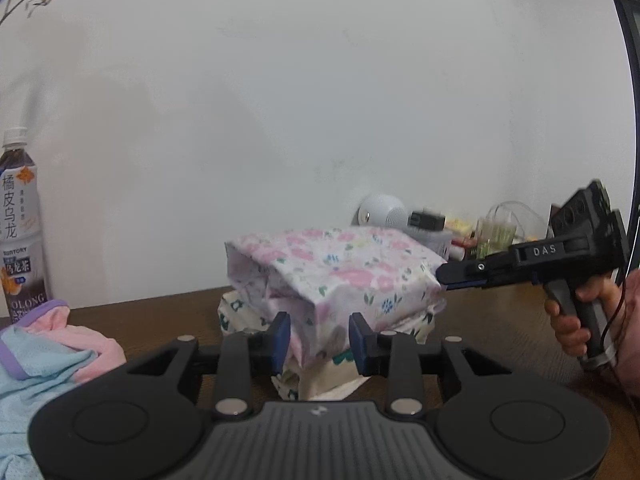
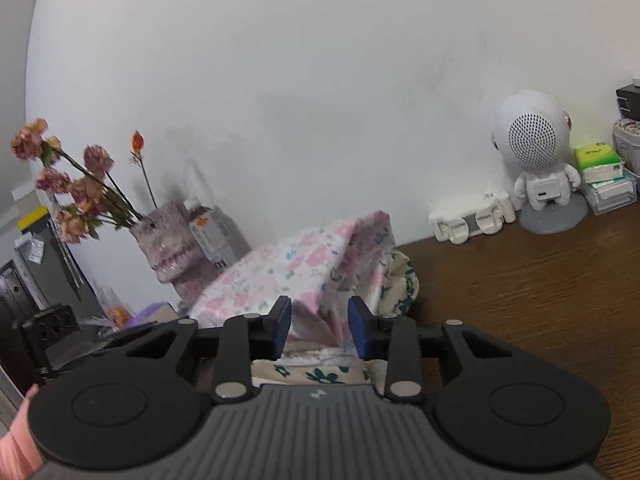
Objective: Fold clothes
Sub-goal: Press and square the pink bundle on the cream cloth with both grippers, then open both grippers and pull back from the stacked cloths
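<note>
Between left claw (image 1: pixel 319 338) pads | floral garment (image 1: pixel 340 264) corner | table (image 1: pixel 500 320)

light: soft, even indoor | shadows: faint on wall | edges: fisheye-bent, dark corners — slight blur

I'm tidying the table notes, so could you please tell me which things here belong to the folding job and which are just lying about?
Job: pink floral garment; cream floral garment beneath; blue and pink clothes.

Lying about: oolong tea bottle; flower vase; astronaut speaker; tissue pack.
</note>
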